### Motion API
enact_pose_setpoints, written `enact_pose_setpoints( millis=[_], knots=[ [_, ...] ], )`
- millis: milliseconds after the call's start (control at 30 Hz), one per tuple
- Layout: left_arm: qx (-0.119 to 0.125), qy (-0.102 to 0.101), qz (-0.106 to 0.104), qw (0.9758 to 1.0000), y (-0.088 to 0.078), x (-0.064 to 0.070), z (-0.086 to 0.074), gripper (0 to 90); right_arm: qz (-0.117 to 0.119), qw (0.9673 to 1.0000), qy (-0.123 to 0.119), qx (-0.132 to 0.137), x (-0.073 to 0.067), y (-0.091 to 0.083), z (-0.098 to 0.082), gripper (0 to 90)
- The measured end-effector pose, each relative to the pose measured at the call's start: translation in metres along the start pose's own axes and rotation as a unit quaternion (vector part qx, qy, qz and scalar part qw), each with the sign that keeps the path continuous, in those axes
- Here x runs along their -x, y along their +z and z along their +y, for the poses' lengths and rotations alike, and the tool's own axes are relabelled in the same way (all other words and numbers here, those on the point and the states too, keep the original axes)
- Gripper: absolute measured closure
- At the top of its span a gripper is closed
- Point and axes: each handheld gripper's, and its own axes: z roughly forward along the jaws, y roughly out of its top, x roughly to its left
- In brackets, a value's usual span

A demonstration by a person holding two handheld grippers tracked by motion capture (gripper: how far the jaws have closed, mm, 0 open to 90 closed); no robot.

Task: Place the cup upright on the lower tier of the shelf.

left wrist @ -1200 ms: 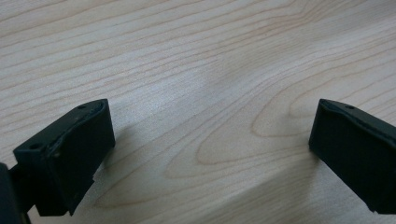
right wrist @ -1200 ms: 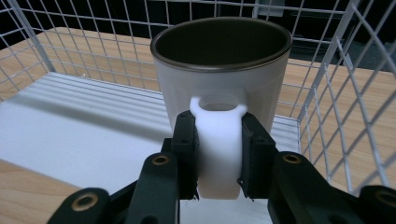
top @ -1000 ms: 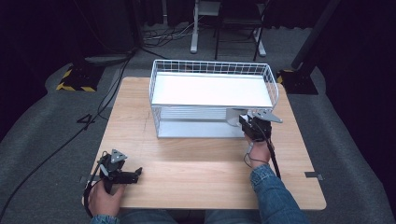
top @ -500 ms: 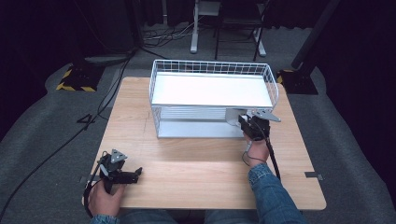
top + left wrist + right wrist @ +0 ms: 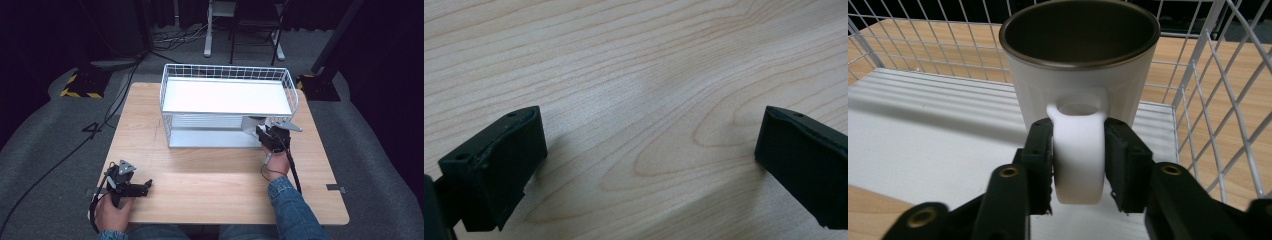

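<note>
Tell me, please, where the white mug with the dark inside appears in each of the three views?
High view: the white mug with the dark inside sits at the lower shelf's right end, at the right claw.
Left gripper view: not visible here.
Right gripper view: centre frame, handle clamped between the jaws.
Shared landmark: the white wire basket rack.

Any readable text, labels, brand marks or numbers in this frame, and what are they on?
None can be read.
The white mug held by its handle in the right gripper shows a plain face.
The wire rack, the wooden table and the left gripper carry no lettering.
The yellow-black striped plate on the floor bears stripes, no words.
</note>
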Motion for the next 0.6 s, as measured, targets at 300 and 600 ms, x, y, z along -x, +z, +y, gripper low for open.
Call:
enact_pose_setpoints(
  millis=[300, 600],
  knots=[
    [0.000, 0.000, 0.000, 1.0000, 0.000, 0.000, 0.000, 0.5, 0.019, 0.9997, 0.013, 0.001, 0.004, -0.013, 0.003, 48.7],
    [0.000, 0.000, 0.000, 1.0000, 0.000, 0.000, 0.000, 0.5, 0.029, 0.9996, 0.005, 0.003, 0.005, -0.039, 0.006, 46.1]
  ],
)
